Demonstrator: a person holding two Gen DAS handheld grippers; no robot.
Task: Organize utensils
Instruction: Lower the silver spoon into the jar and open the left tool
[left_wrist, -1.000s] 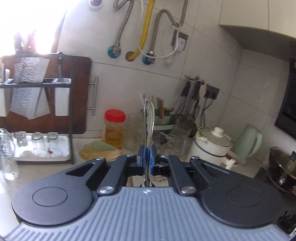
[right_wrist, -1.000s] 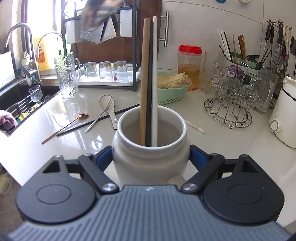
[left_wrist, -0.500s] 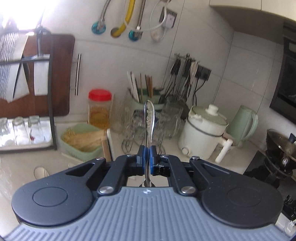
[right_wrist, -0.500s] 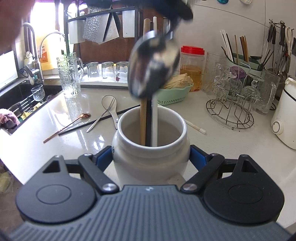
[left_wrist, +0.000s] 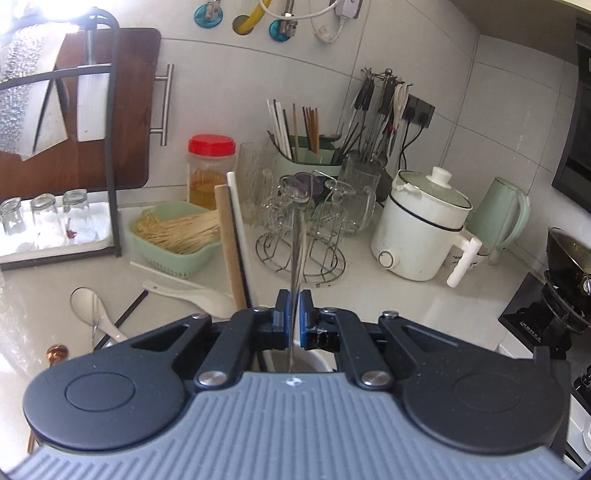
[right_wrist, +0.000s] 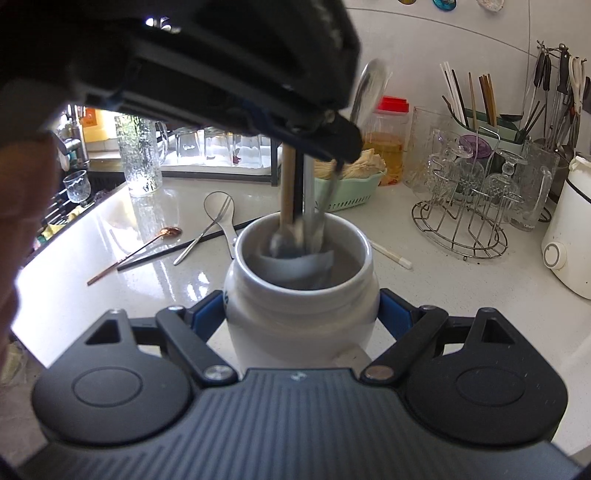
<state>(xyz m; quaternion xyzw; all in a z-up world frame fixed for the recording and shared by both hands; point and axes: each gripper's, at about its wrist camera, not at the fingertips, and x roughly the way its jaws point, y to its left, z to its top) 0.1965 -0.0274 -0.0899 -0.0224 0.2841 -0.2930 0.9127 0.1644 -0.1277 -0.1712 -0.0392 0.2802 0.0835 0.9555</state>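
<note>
My right gripper (right_wrist: 301, 314) is shut on a white ceramic jar (right_wrist: 301, 295) standing on the counter. Inside the jar stand a wooden, a black and a white chopstick (right_wrist: 288, 184). My left gripper (right_wrist: 332, 129) hangs just over the jar mouth, shut on a metal spoon (right_wrist: 282, 242) whose blurred bowl is down inside the jar. In the left wrist view the left gripper (left_wrist: 294, 306) pinches the spoon handle (left_wrist: 295, 251) edge-on, with the jar rim (left_wrist: 314, 360) just below. A white ceramic spoon (right_wrist: 221, 210), a fork (right_wrist: 207, 232), a copper spoon (right_wrist: 147, 242) and a black chopstick (right_wrist: 184, 247) lie on the counter to the left.
A green basket (right_wrist: 351, 192), a wire glass rack (right_wrist: 461, 221) and a white cooker (right_wrist: 569, 251) stand behind and to the right. A second white spoon (left_wrist: 192, 295) and a white chopstick (right_wrist: 391, 254) lie near the jar. The sink (right_wrist: 62, 206) is at the left, beside a person's hand (right_wrist: 18, 206).
My left gripper has come down with the spoon, whose bowl went from above the jar into its mouth. The right gripper and the jar have not moved.
</note>
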